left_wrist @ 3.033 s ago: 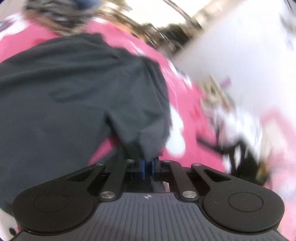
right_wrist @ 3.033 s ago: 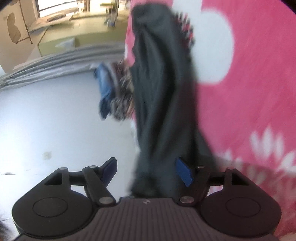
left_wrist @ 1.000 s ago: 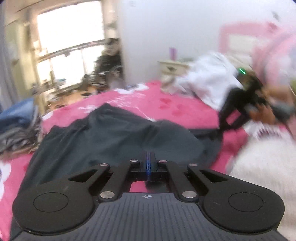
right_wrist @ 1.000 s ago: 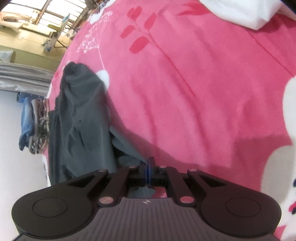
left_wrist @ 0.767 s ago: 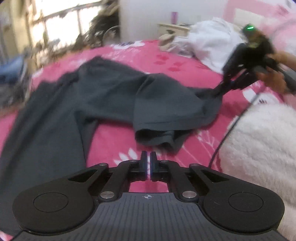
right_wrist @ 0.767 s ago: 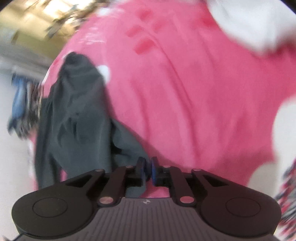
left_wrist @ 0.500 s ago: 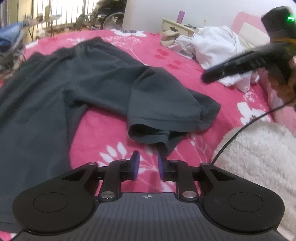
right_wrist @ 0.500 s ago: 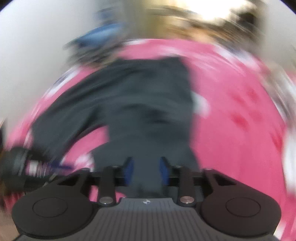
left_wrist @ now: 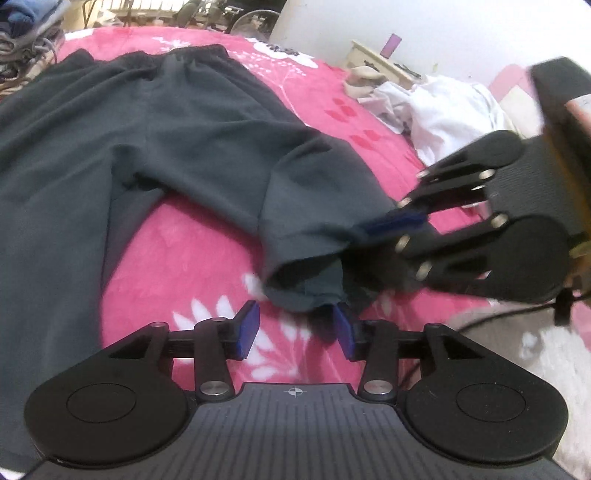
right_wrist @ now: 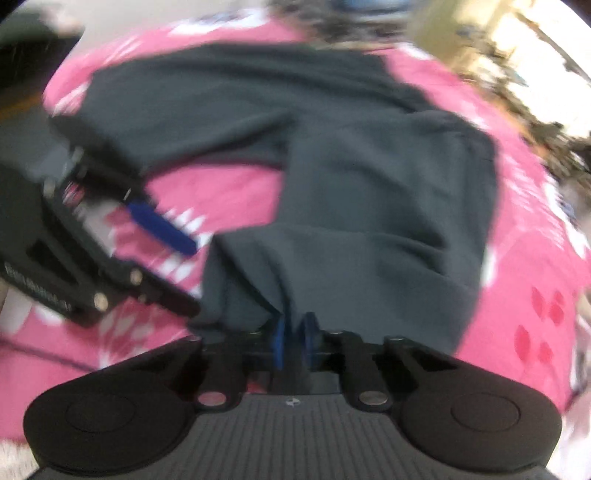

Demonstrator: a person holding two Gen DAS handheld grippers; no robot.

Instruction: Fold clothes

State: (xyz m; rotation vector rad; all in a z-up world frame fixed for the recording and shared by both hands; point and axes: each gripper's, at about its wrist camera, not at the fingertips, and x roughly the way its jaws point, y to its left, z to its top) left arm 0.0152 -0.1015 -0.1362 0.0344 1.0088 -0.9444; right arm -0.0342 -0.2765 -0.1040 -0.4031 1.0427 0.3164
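Observation:
Dark grey trousers [left_wrist: 155, 122] lie spread on a pink flowered bedspread [left_wrist: 184, 240], waistband at the far side. One leg is bent toward me, its cuff [left_wrist: 306, 284] open just ahead of my left gripper [left_wrist: 295, 328], which is open with blue pads on either side of the cuff edge. My right gripper [right_wrist: 293, 341] is closed down on the same trouser leg [right_wrist: 351, 240] at its hem; it also shows in the left wrist view [left_wrist: 391, 225], coming in from the right. The left gripper also shows in the right wrist view [right_wrist: 162, 229].
A white garment pile [left_wrist: 450, 114] and a small bedside table [left_wrist: 380, 62] sit at the far right. Folded clothes [left_wrist: 22, 22] are stacked at the far left. A white fluffy blanket [left_wrist: 535, 350] and a black cable [left_wrist: 491, 314] lie at the near right.
My left gripper has opened wider and moved closer to the cuff. My right gripper has swung round to the leg's hem and closed on the fabric.

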